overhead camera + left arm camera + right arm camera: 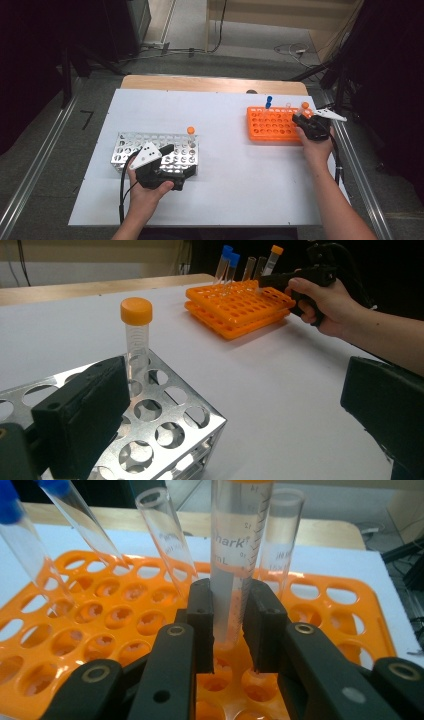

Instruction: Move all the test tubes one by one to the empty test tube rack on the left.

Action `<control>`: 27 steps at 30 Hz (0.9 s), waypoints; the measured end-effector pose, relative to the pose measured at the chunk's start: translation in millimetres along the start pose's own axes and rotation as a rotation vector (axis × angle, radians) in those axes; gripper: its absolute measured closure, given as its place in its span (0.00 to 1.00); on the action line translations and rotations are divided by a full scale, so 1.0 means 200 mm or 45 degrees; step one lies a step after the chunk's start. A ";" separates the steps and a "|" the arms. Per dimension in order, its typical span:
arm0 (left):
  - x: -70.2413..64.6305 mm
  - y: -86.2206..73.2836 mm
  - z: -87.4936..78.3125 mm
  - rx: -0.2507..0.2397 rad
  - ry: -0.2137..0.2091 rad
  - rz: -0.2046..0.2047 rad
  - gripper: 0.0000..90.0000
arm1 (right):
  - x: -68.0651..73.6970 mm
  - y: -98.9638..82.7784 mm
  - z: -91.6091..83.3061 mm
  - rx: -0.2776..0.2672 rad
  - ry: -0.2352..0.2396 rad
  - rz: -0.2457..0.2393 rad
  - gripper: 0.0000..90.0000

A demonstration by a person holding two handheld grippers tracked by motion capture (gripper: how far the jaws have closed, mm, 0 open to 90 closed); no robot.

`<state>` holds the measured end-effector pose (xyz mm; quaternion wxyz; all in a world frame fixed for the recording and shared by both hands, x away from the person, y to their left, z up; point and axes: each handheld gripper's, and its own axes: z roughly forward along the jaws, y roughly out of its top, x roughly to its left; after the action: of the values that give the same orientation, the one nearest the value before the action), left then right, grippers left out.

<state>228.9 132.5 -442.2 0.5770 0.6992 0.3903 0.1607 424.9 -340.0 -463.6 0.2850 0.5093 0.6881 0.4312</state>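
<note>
1. Over at the bright orange plastic many-holed tube rack (272,124) on the right of the white table (240,180), the right gripper (227,625) has its two black jaws closed on the clear graduated plastic tube with the orange screw cap (235,570), pinching it low on the barrel, just above the rack's top plate.
2. That tube stands upright at the rack's far right side; the orange cap shows in the high view, poking up beside the hand.
3. How will it handle? I judge it light and stiff, with a smooth, slick wall (a squeeze across the round barrel could let it twist or slide), so a square grip mid-barrel looks wisest.
4. It looks transparent, printed with black scale marks and lettering, and empty as far as I can tell.
5. Neighbours: two blue-capped clear tubes (227,262) and uncapped glass-like tubes (167,545) lean in nearby holes.
6. On the left, the left gripper (170,162) hangs with jaws wide apart, holding nothing, over the shiny perforated metal rack (165,425), where a second orange-capped clear tube (136,340) stands at the far right corner.
</note>
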 end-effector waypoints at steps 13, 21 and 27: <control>-0.02 0.01 0.01 0.005 -0.009 0.008 0.00 | 0.08 0.05 -0.22 -0.070 0.132 -0.062 0.81; -0.04 0.02 0.02 -0.003 -0.016 0.016 0.00 | 0.23 -0.02 -0.33 -0.046 0.300 -0.116 0.81; -0.05 0.02 0.03 -0.001 -0.027 0.021 0.00 | 0.37 -0.08 -0.42 -0.029 0.435 -0.152 0.81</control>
<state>228.0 121.6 -438.5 0.5800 0.7039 0.3782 0.1583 325.3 -296.5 -434.8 0.1950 0.3837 0.7505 0.5015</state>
